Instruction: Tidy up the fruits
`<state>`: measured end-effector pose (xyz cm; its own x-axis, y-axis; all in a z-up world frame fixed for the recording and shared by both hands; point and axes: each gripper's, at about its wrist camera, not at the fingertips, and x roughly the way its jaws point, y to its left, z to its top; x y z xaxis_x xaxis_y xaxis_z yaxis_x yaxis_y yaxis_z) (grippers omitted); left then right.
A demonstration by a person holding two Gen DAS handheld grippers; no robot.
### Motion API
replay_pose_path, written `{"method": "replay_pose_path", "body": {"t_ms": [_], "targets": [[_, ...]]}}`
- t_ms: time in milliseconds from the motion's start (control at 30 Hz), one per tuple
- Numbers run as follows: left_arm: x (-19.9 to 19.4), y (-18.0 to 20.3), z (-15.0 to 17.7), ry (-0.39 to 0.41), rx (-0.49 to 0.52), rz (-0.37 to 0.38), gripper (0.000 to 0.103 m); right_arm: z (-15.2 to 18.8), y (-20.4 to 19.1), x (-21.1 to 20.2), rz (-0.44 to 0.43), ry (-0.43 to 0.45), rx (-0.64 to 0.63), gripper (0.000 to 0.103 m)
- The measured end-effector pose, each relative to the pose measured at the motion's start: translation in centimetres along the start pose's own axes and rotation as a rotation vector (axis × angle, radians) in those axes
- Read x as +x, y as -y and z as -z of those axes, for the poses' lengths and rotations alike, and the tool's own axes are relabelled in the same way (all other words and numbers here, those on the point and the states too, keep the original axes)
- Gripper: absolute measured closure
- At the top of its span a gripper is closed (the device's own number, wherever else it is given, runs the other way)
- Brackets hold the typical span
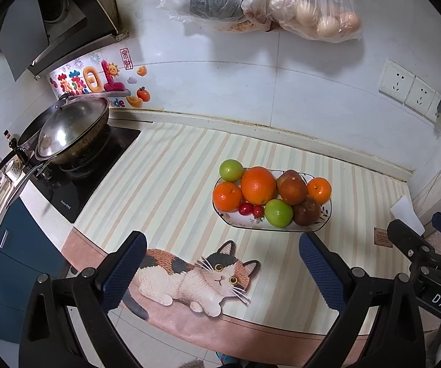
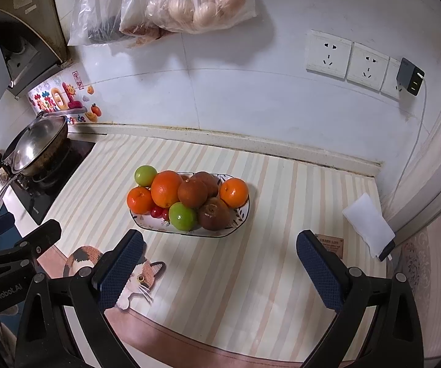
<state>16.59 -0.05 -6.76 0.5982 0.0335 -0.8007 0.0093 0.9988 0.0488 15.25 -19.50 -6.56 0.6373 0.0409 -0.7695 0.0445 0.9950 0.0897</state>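
A white patterned plate (image 1: 239, 221) (image 2: 147, 224) sits on the striped mat and holds a pile of fruit: a big orange (image 1: 258, 185) (image 2: 166, 188), smaller oranges, two green fruits (image 1: 278, 213) (image 2: 182, 216), brown fruits (image 1: 306, 211) (image 2: 213, 213) and small red tomatoes (image 1: 245, 208) (image 2: 156, 212). My left gripper (image 1: 222, 270) is open and empty, held above the mat in front of the plate. My right gripper (image 2: 220, 271) is open and empty, also in front of the plate. Each gripper shows at the edge of the other's view.
A wok with lid (image 1: 67, 132) sits on the stove at left. Plastic bags with eggs (image 1: 321, 9) hang on the wall. Wall sockets with a charger (image 2: 410, 76) are at right. A white packet (image 2: 369, 225) lies at the mat's right edge.
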Motion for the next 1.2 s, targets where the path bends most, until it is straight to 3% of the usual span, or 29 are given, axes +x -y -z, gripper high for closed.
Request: {"method": "replay_pose_path", "body": {"t_ms": [1200], "targets": [[-0.8,-0.5,0.8,-0.003,-0.007,0.002,0.001,0.5,-0.5,-0.8,-0.026,0.001,0.007,0.001]]}}
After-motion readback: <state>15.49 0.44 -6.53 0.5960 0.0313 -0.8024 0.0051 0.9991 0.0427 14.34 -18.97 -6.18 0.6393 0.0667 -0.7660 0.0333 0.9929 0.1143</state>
